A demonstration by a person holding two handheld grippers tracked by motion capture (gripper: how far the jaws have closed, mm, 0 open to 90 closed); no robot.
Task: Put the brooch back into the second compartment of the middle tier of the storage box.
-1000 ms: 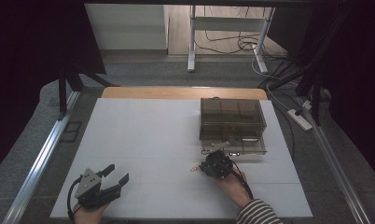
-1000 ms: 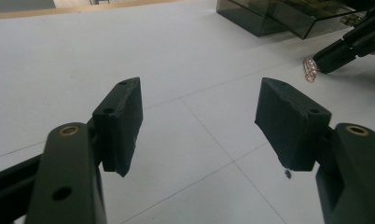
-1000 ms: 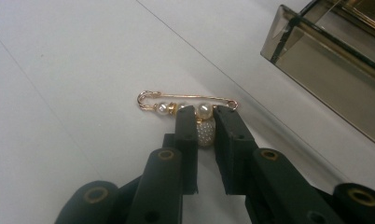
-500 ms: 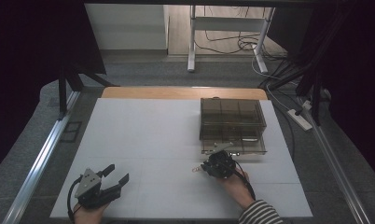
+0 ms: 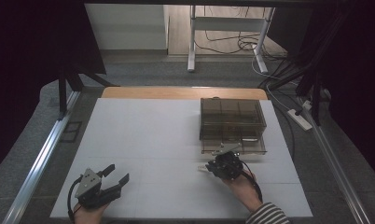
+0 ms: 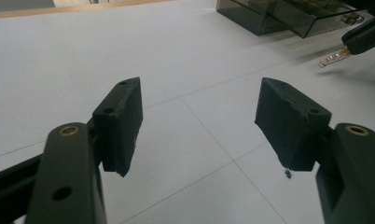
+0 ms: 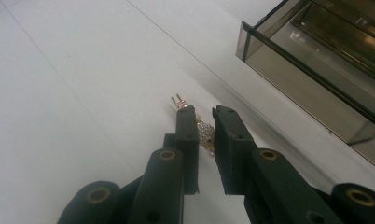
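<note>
My right gripper hovers just in front of a smoky transparent drawer box, whose bottom drawer is pulled out. It is shut on a small gold clip studded with clear stones; the clip's two-pronged tip sticks out past the jaws above the white table. In the left gripper view the clip shows far off at the upper right. Near the table's front left corner my left gripper stands wide open, with nothing between its fingers.
The box's near corner stands close on the right of the right gripper's jaws. Metal rails run along both table sides. A power strip and cables lie on the floor to the right.
My right gripper has shifted slightly right, closer to the drawer box, with the clip in it. The left gripper has stayed put.
</note>
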